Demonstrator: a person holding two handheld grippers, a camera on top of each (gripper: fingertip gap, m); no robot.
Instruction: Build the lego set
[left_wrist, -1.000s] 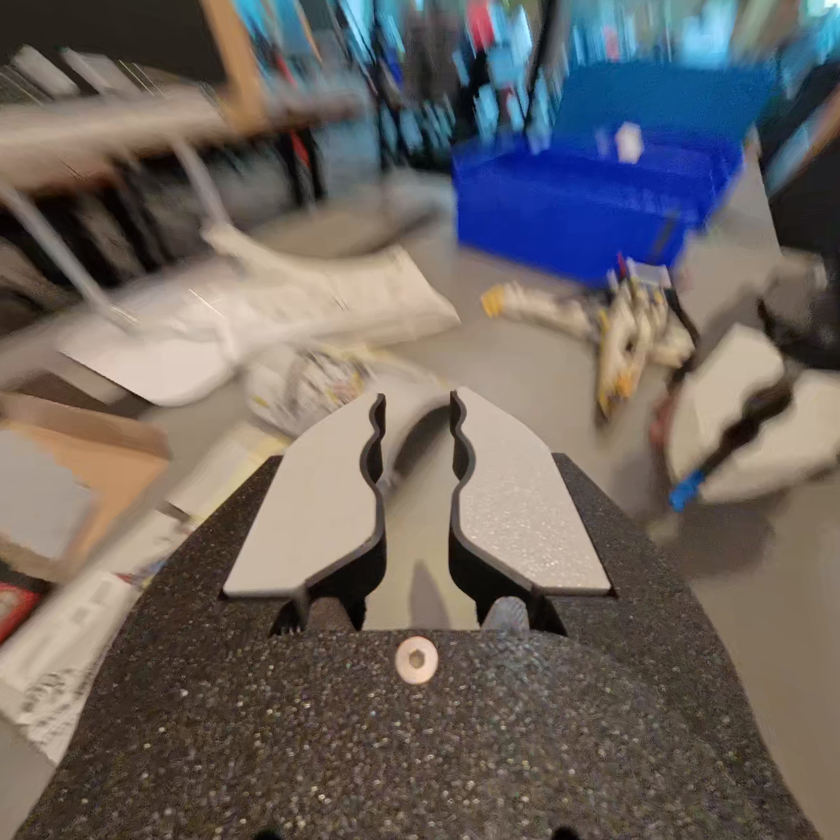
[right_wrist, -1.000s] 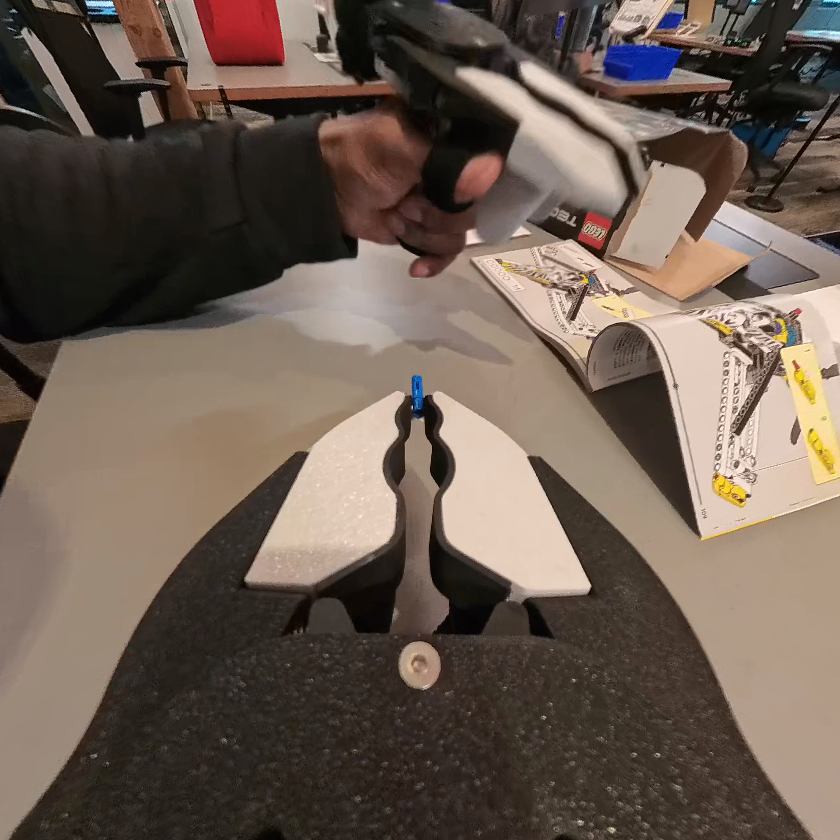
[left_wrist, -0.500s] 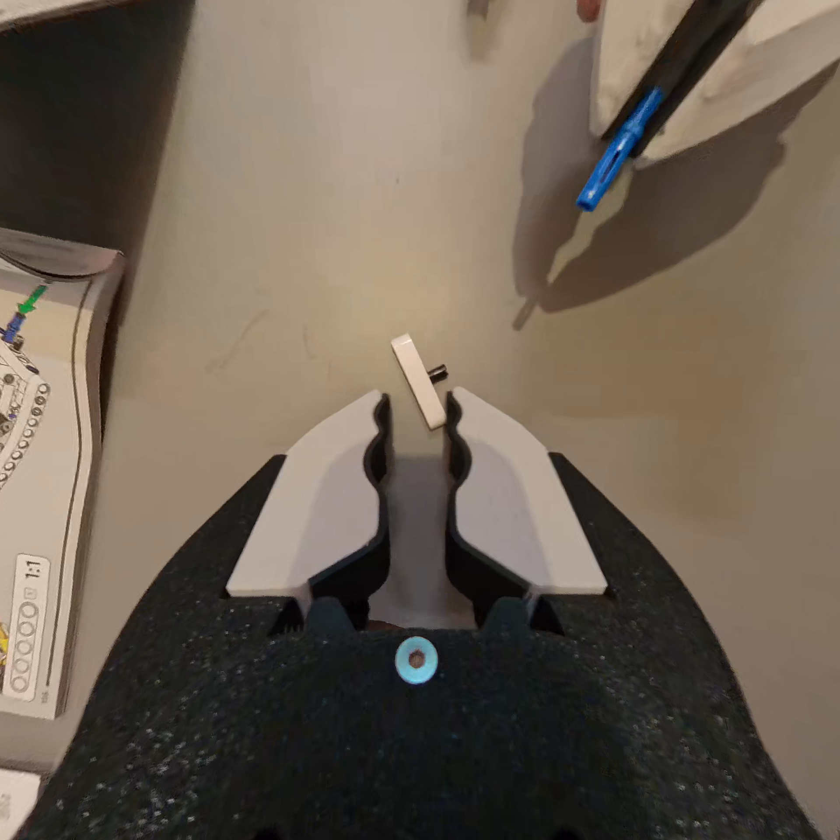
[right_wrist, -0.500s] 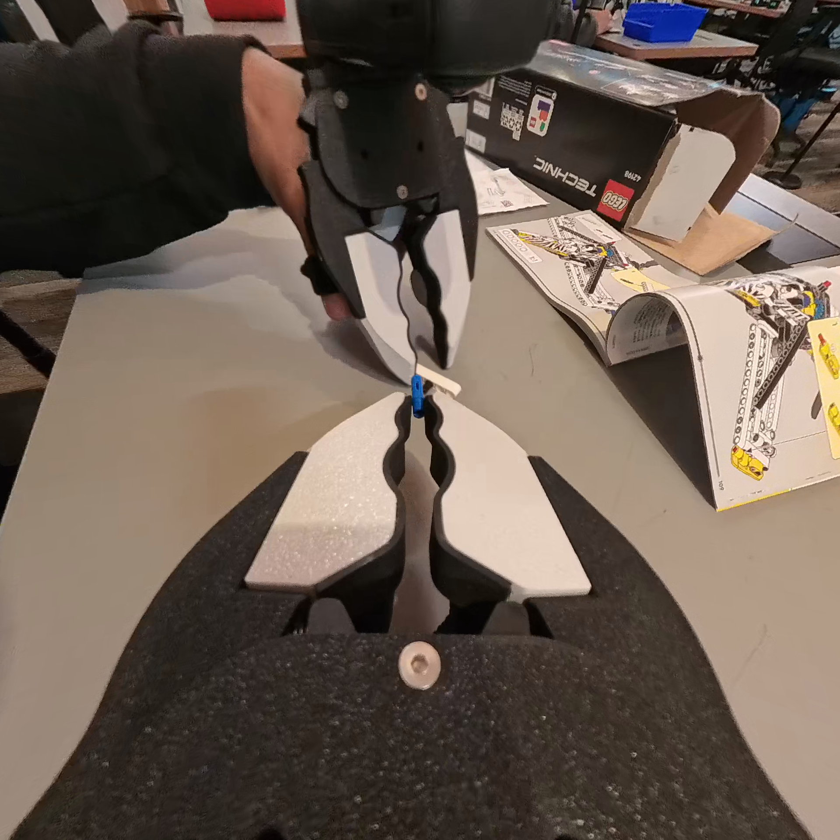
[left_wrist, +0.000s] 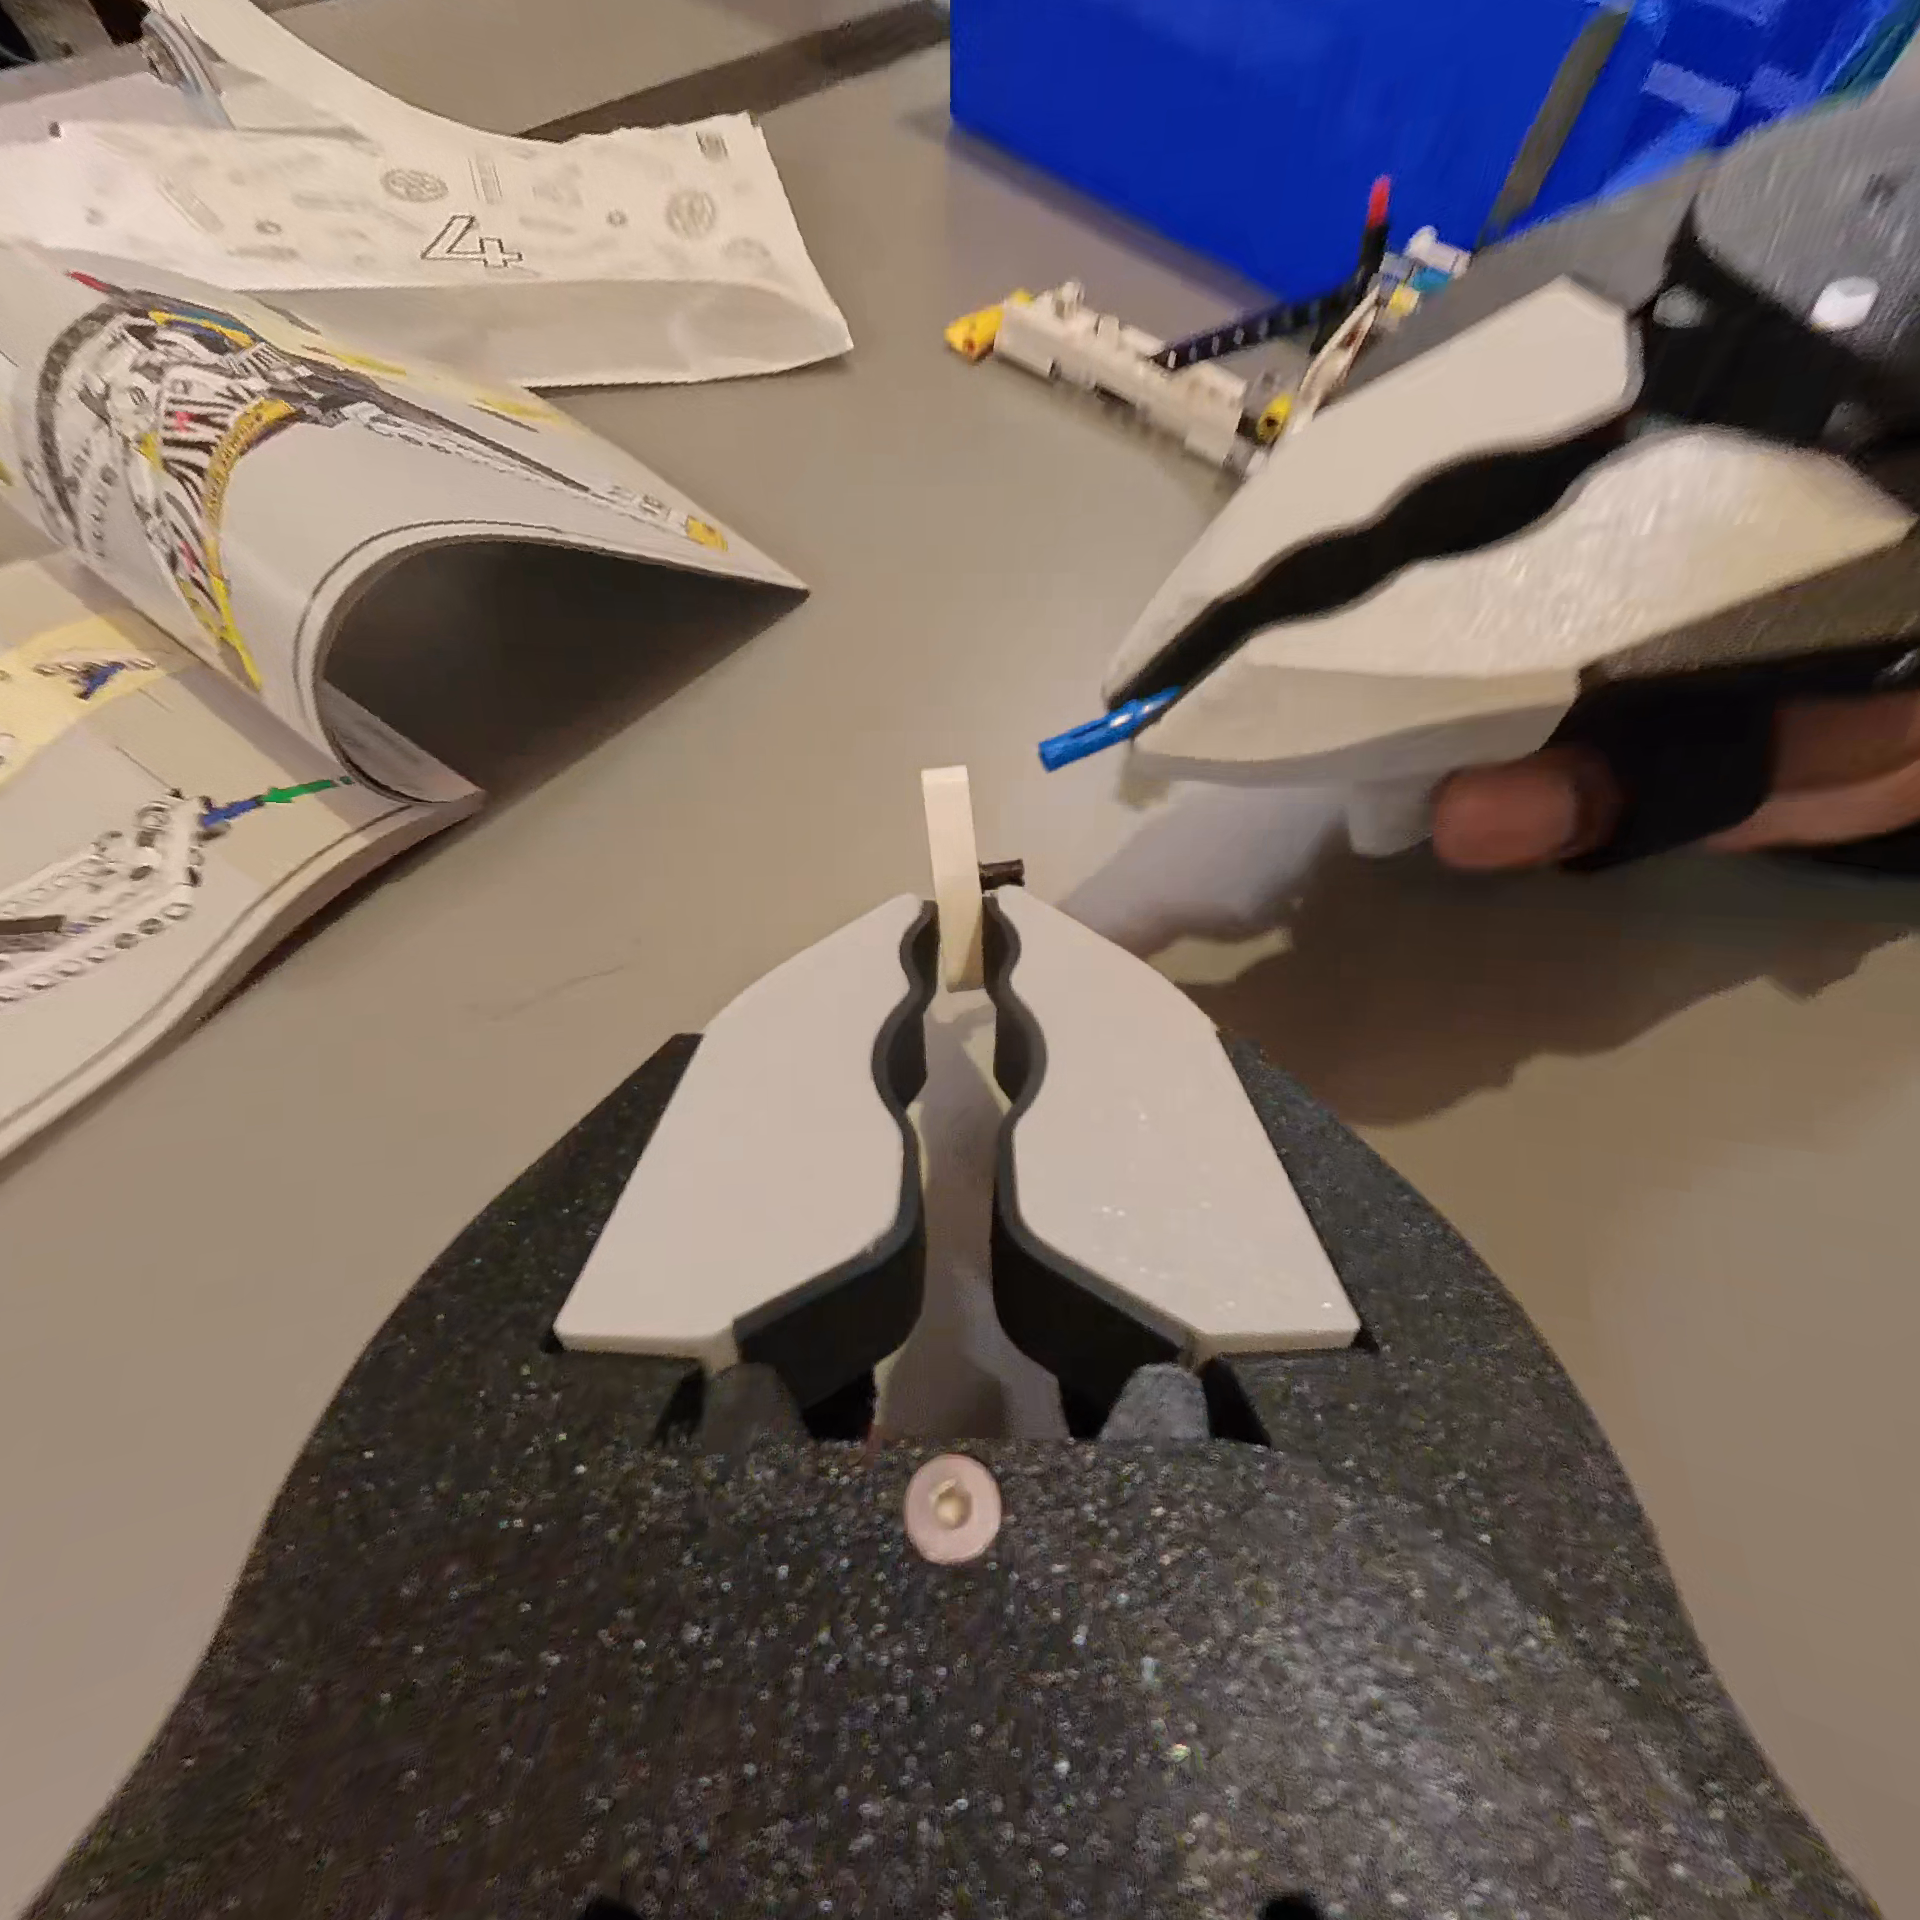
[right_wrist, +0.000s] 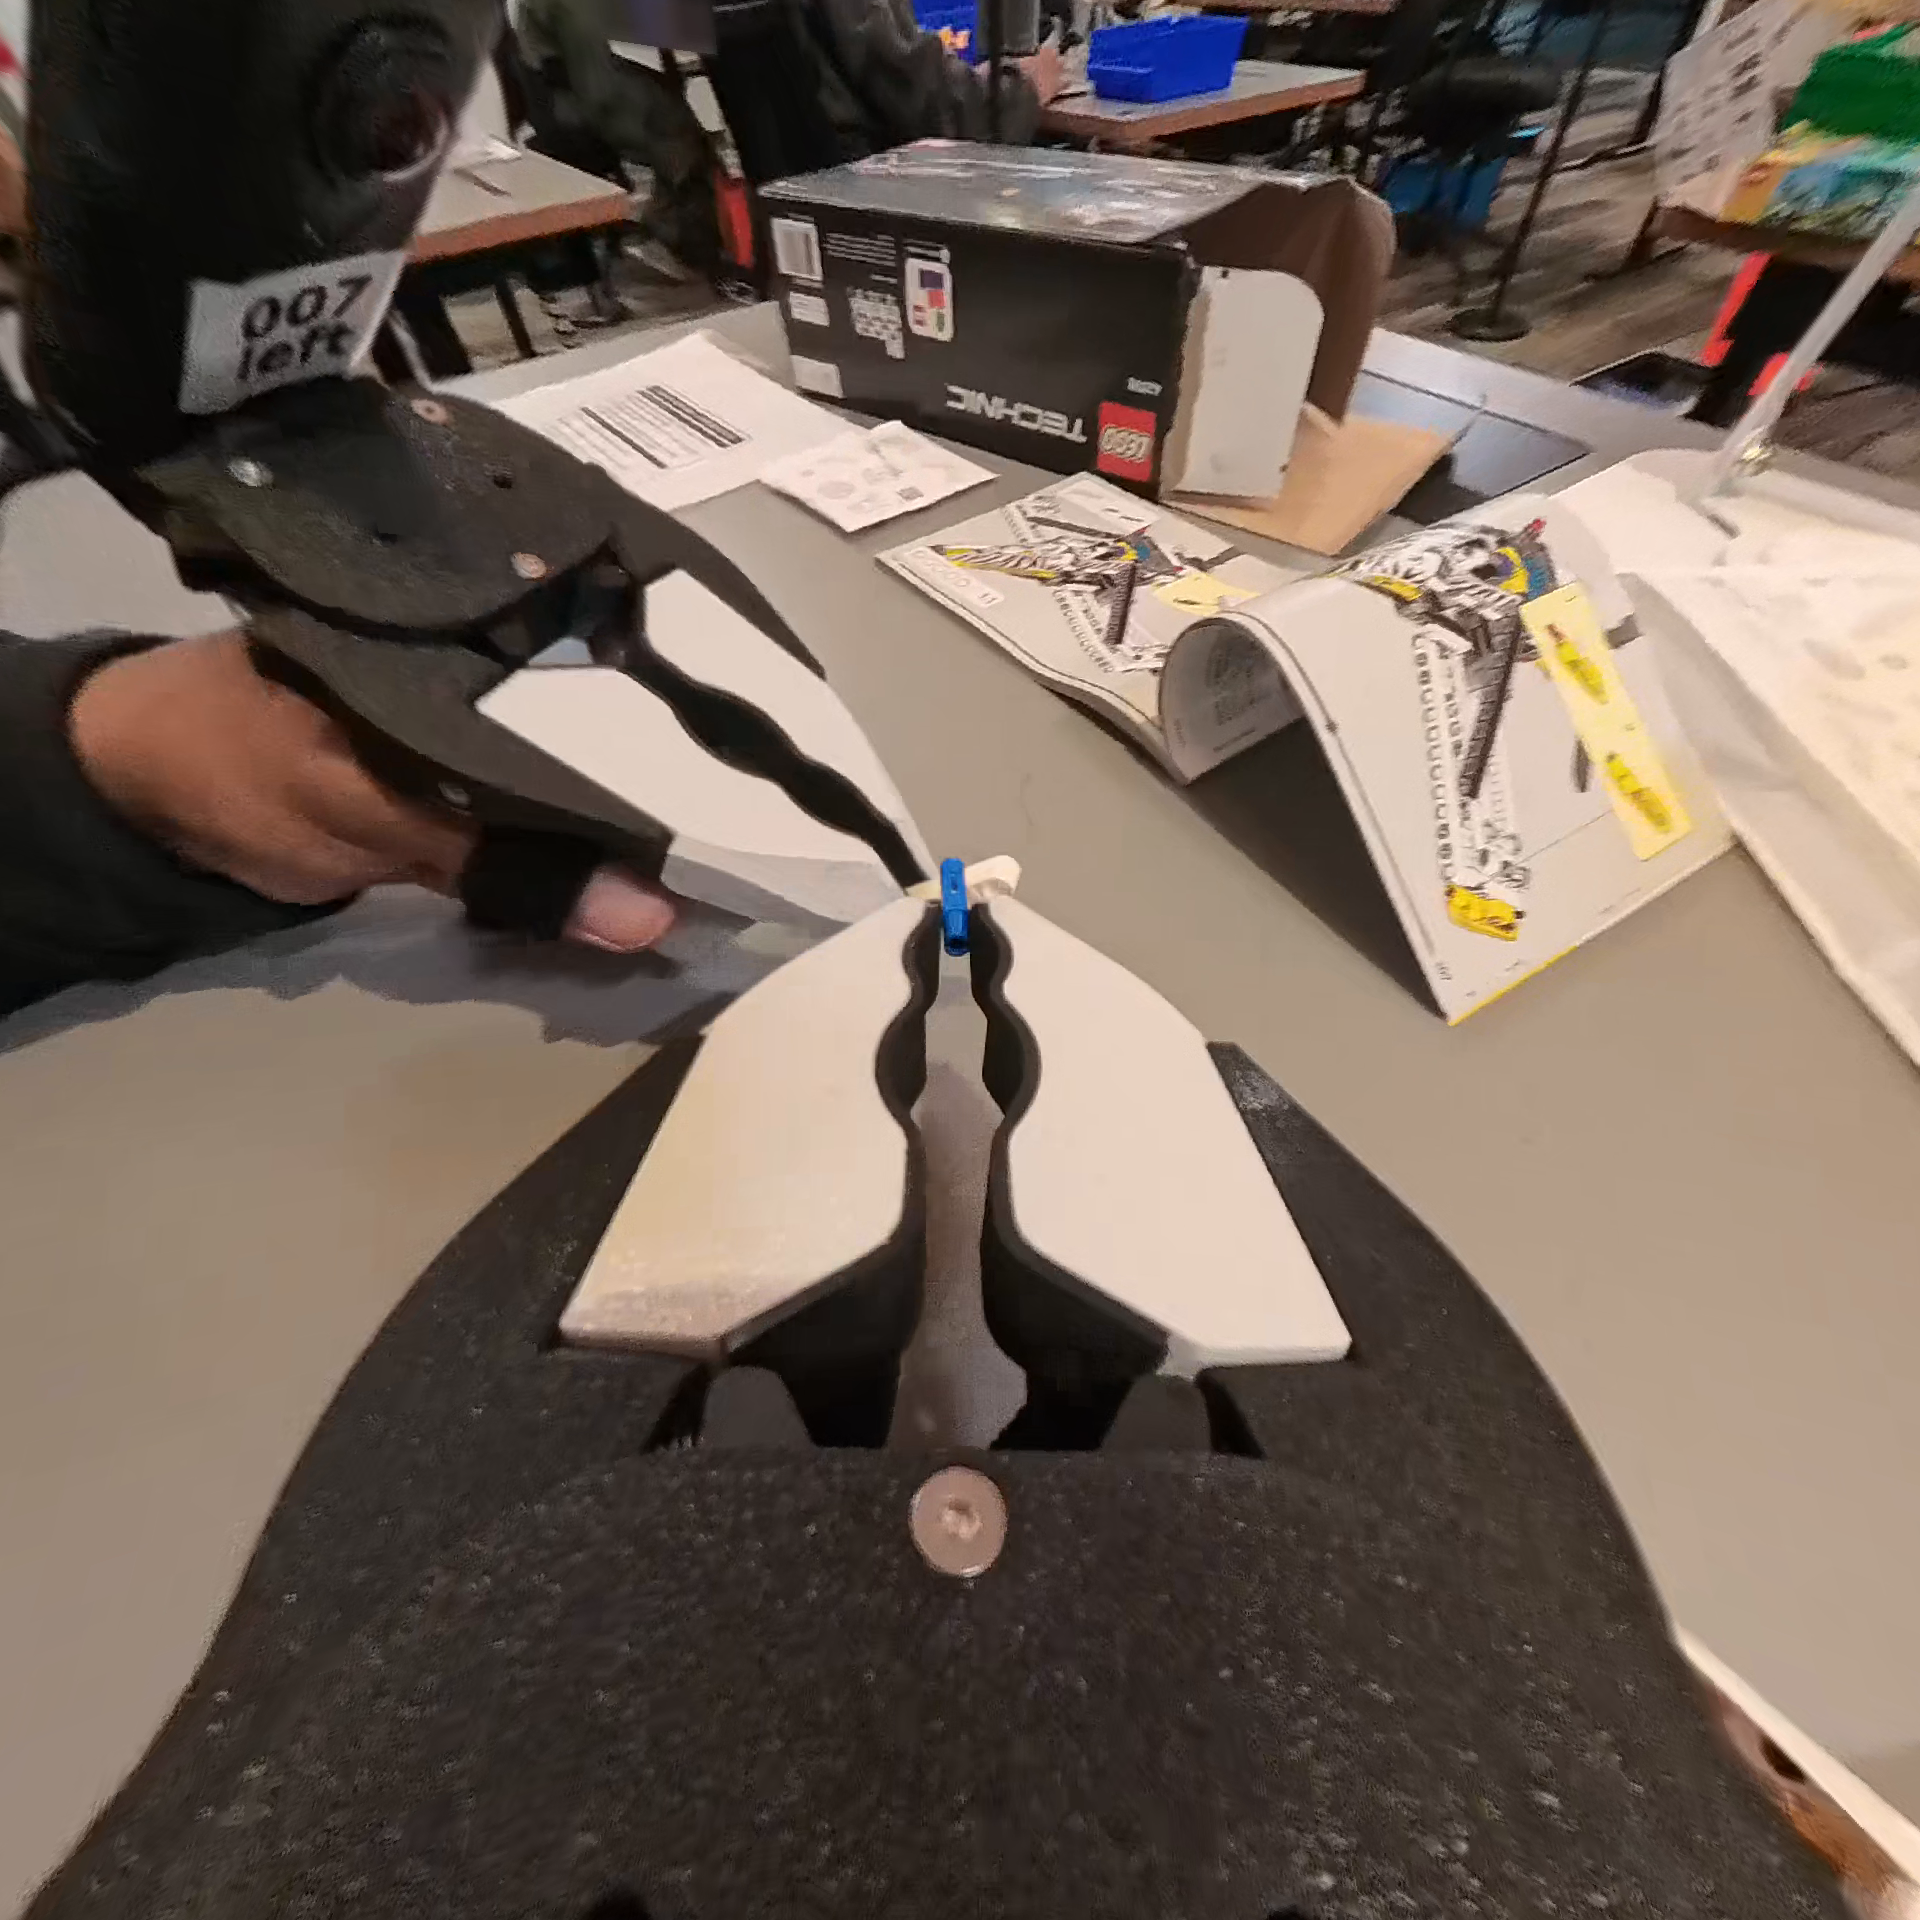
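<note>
My left gripper (left_wrist: 958, 914) is shut on a flat cream plastic piece (left_wrist: 952, 862) that stands upright between its fingertips, above the grey table (left_wrist: 935, 540). A short dark pin (left_wrist: 1004, 875) sticks out of the piece's right side. My right gripper (right_wrist: 952, 914) is shut on a small blue pin (right_wrist: 952, 902). In the left wrist view the right gripper (left_wrist: 1132, 717) comes in from the right with the blue pin (left_wrist: 1101, 729) pointing at the cream piece, a little apart from it. In the right wrist view the left gripper (right_wrist: 914, 878) and the cream piece (right_wrist: 992, 871) sit just behind the blue pin.
An open instruction booklet (left_wrist: 312, 499) and a paper bag (left_wrist: 468, 229) lie at the left. A partly built white brick model (left_wrist: 1132, 364) lies before a blue bin (left_wrist: 1247, 114). A dark cardboard box (right_wrist: 987, 312) stands at the back. A person's hands hold both grippers. One gripper's finger ends stand about 4 cm off the other's. About 20 cm separates my right fingertips from the partly built white brick model (left_wrist: 1132, 364).
My left gripper swung down over the cream piece on the table, closed on it and lifted it upright. The right gripper kept its grip on the blue pin and now stands close beside it.
</note>
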